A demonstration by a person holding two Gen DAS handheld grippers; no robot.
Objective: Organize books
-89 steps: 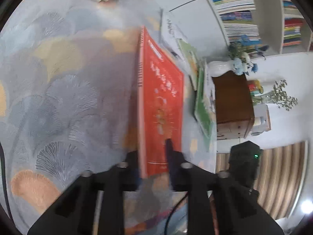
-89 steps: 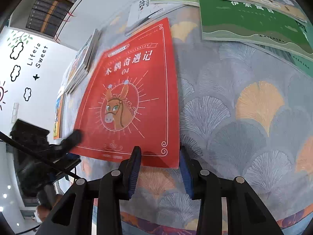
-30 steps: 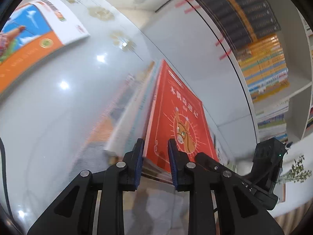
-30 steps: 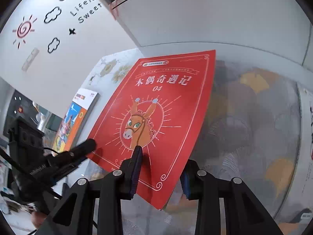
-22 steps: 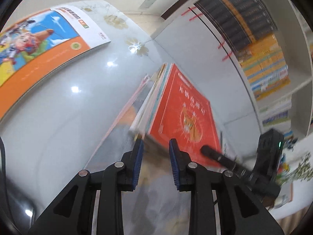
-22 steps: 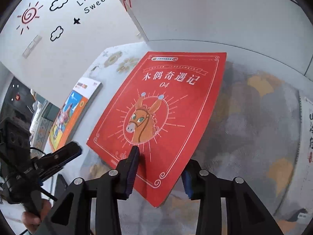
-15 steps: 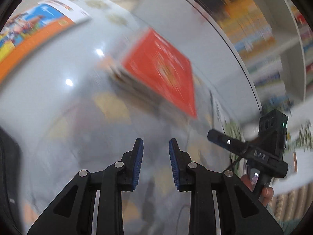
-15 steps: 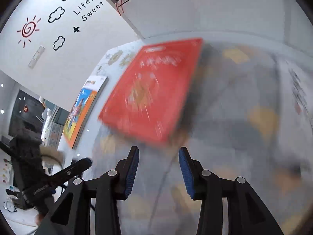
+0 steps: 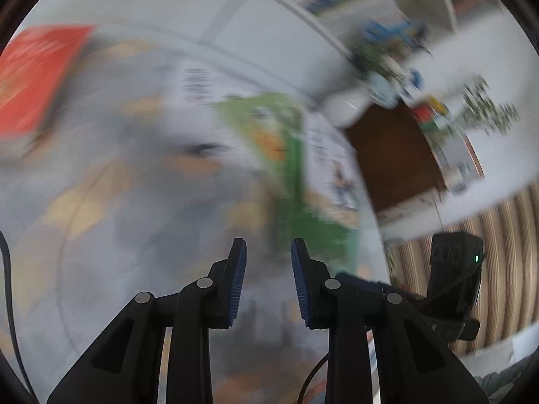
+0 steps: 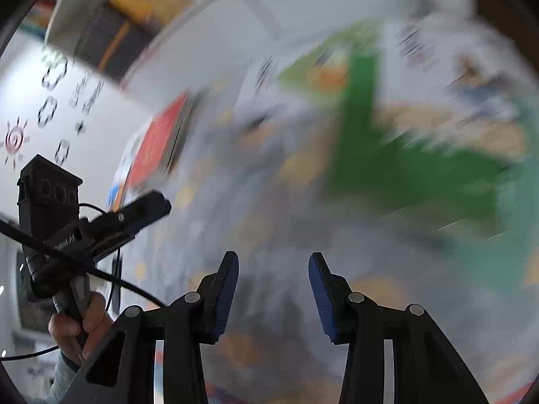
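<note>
Both wrist views angle down, sharing the green book

A red book lies flat on the patterned counter; green books lie well apart, blurred.

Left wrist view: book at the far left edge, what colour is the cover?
Red; the book is blurred, but the left wrist view shows its cover best.
</note>
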